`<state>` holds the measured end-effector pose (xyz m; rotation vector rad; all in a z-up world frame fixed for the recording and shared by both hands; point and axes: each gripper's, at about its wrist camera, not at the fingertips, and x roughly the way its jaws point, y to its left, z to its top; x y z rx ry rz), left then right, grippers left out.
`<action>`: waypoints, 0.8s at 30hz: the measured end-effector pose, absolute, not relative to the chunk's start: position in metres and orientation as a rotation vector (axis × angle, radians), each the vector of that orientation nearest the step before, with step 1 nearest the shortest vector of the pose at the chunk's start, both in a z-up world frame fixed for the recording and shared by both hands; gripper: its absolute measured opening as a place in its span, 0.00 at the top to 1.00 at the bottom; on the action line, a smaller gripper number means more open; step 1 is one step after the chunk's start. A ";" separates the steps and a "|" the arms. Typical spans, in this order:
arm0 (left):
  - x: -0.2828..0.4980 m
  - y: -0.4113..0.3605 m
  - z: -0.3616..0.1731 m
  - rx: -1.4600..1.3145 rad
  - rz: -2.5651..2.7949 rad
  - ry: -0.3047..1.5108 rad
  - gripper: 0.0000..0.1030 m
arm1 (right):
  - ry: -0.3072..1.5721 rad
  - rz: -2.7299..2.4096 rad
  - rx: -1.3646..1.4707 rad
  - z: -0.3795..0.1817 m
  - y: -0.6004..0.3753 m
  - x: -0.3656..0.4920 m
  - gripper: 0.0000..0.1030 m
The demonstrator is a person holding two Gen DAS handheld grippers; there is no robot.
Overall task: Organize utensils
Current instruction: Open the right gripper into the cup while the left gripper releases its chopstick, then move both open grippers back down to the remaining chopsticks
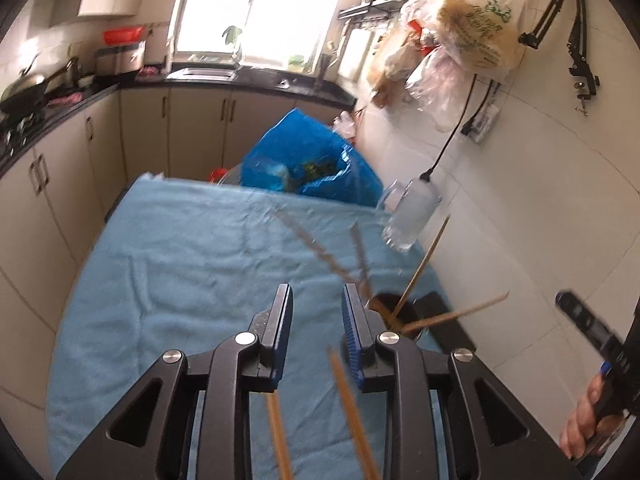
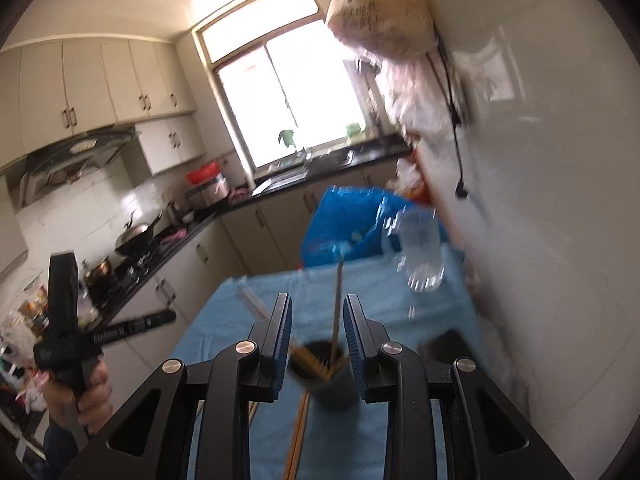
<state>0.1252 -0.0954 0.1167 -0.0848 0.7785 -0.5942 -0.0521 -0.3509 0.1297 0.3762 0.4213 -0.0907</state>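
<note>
Kitchen cupboards and a bright window stand behind a desk [image 1: 168,264] spread with a blue towel, where the chopsticks wait to be sorted.

Chopsticks are light, thin, stiff wooden sticks, smooth enough to roll or slip between flat pads, so I judge the best hold is across the shaft near the middle, or towards the thicker end, with the pads square to it. Two loose chopsticks [image 1: 352,412] lie on the towel directly under the left gripper [image 1: 317,322], running back beneath its body; their far tips end short of the fingertips, so they sit below and behind the jaws, not between them. Those jaws stand parted with nothing in the gap.

A dark round cup [image 1: 394,312] just right of the left gripper holds more chopsticks [image 1: 424,266] leaning out towards the wall. From the right wrist view the same cup [image 2: 320,364] sits low between the fingers of the right gripper [image 2: 318,322], with one stick [image 2: 337,300] rising upright through the gap without touching either pad. The right jaws are also apart and hold nothing. More chopsticks [image 2: 298,432] lie flat on the towel beneath it.

Further off, a clear glass mug [image 1: 410,216] stands near the desk's far right edge, a blue plastic bag [image 1: 312,156] bulges beyond the far end, and the white tiled wall [image 1: 540,200] runs just beside it all. A hand [image 1: 588,420] grips the right gripper's handle at the edge.
</note>
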 end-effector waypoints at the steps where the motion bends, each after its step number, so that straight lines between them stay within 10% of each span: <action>1: 0.120 -0.085 0.103 -0.093 -0.580 0.797 0.76 | 0.445 -0.078 0.383 0.116 -0.344 -0.056 0.72; 12: 0.082 -0.046 -0.051 -0.029 -0.442 1.079 0.76 | 0.825 -0.012 0.497 -0.043 -0.281 -0.017 0.72; 24: 0.071 -0.043 -0.066 0.040 -0.418 1.023 0.75 | 0.946 -0.036 0.456 -0.073 -0.262 0.013 0.72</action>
